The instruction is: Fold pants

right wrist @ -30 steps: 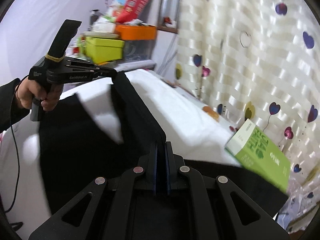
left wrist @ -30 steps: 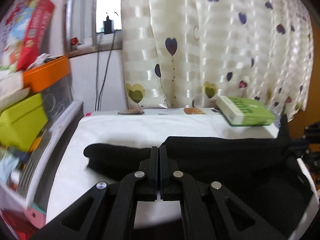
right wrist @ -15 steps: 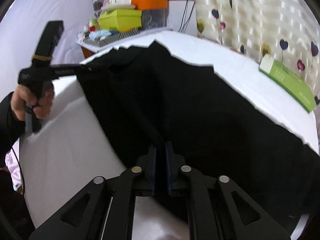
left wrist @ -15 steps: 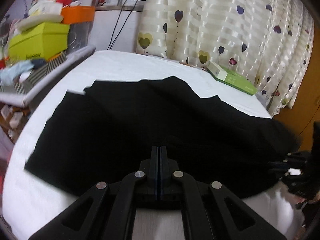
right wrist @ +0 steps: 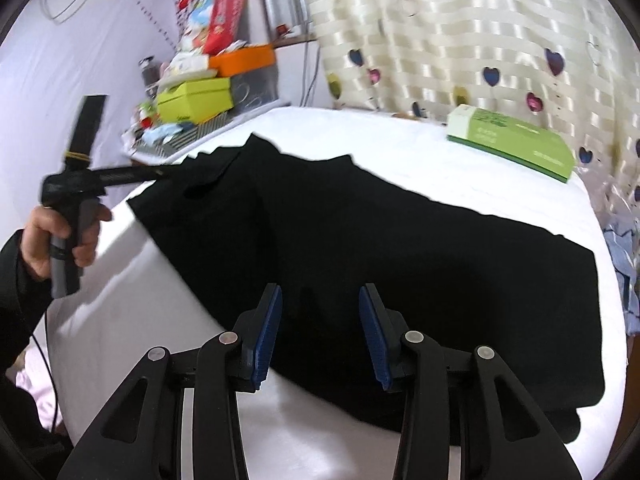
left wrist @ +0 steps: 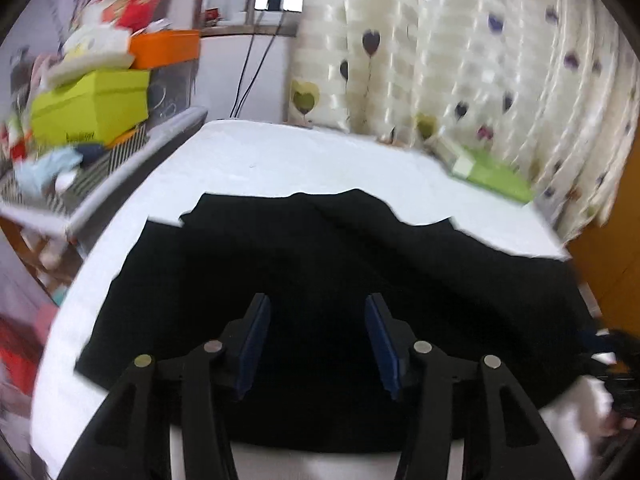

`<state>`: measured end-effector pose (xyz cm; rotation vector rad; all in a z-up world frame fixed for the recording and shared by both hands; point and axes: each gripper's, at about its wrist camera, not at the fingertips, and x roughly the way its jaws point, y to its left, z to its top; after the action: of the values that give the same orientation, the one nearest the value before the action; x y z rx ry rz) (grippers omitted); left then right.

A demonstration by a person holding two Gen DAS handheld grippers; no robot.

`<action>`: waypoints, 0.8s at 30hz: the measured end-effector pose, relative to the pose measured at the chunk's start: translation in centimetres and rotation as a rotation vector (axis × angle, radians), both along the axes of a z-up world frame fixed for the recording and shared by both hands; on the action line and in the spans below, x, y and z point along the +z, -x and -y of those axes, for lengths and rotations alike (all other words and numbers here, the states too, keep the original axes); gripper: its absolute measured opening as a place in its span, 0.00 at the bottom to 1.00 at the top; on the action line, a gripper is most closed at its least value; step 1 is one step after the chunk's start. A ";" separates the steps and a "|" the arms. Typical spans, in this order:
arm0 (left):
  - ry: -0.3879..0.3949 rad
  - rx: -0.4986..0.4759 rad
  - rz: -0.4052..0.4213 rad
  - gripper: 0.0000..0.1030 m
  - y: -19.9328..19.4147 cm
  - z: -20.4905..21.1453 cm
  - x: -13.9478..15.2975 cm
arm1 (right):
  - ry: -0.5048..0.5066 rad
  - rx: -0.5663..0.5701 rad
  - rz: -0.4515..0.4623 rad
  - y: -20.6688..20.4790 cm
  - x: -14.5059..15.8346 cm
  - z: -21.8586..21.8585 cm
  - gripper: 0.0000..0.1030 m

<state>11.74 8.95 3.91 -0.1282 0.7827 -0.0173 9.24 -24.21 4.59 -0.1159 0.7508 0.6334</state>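
Note:
The black pants (left wrist: 320,260) lie spread, folded over, on the white table (left wrist: 280,160). My left gripper (left wrist: 318,320) hovers open just above their near edge, nothing between its blue pads. In the right wrist view the pants (right wrist: 400,248) stretch from far left to near right, and my right gripper (right wrist: 320,312) is open over their near edge, holding nothing. A hand holds the left gripper (right wrist: 152,174) at the left, its tip at the pants' far corner. The right gripper (left wrist: 612,360) shows blurred at the right edge of the left wrist view.
A green box (right wrist: 512,146) lies at the table's far right corner by the heart-patterned curtain (right wrist: 480,40). A cluttered shelf with a lime box (right wrist: 196,100) and an orange box (left wrist: 164,46) borders the table's left side. Bare white table lies beyond the pants.
Both grippers were shut on the pants, carrying one edge across and down. Now both are open and the pants rest on the table.

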 end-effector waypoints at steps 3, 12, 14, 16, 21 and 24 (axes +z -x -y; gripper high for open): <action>-0.094 -0.006 -0.070 0.50 -2.9 1.3 -1.8 | -0.015 -0.022 0.005 -0.4 0.2 0.7 0.40; -0.049 0.126 0.004 0.04 -0.4 -1.2 -1.9 | -0.037 -0.089 -0.014 -0.7 -0.5 3.2 0.40; 0.049 0.198 0.057 0.05 1.9 -3.3 -1.3 | -0.054 -0.109 -0.011 -0.5 -0.5 4.0 0.40; 0.135 0.252 0.078 0.05 3.8 -4.8 -1.4 | -0.070 -0.132 -0.014 -0.2 -0.5 4.7 0.40; 0.271 0.285 0.043 0.10 5.3 -7.0 -2.9 | -0.083 -0.162 -0.033 0.5 -0.8 5.5 0.40; 0.325 0.290 0.037 0.15 5.2 -7.6 -3.1 | -0.096 -0.184 -0.041 1.0 -0.7 6.1 0.40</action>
<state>6.58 16.59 0.77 -0.5475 0.7138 0.1279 8.21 -30.27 3.86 0.0545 0.7598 0.4970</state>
